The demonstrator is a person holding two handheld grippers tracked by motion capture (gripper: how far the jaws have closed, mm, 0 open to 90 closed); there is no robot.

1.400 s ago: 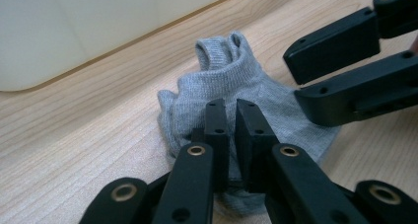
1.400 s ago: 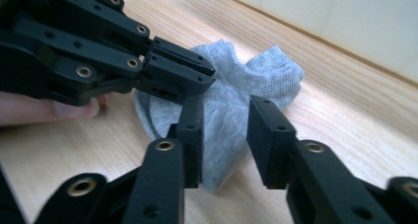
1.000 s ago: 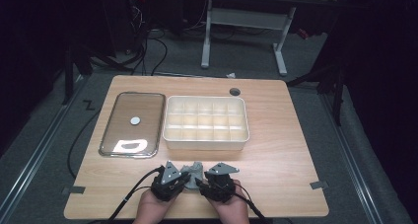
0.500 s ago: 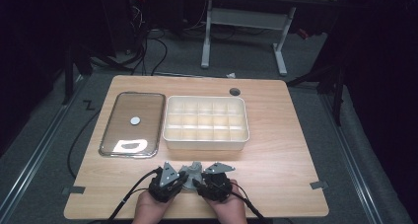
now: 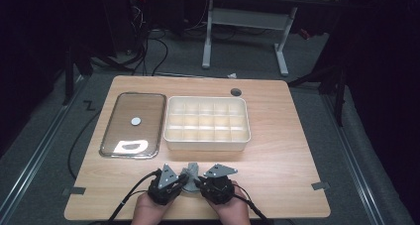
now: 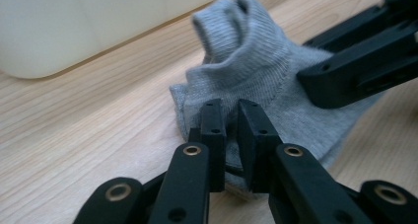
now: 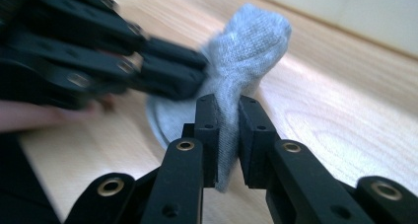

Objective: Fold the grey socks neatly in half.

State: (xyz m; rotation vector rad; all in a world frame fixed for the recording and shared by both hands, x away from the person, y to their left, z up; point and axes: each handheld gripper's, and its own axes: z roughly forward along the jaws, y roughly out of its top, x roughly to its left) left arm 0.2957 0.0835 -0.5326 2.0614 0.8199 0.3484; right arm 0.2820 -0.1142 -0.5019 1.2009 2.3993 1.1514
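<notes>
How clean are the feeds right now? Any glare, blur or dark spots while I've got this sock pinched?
High view: white glare patch on the clear lid; room beyond the table nearly black. Left gripper view: grey sock fairly sharp, compartment box soft. Right gripper view: left gripper smeared and out of focus; bright sheen on the wood.

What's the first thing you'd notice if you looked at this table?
At the table's near edge, the left gripper and right gripper both pinch one grey sock; the right's jaws have just closed on it. Behind them sit a white compartment box and, to its left, a shiny metal tray.
</notes>
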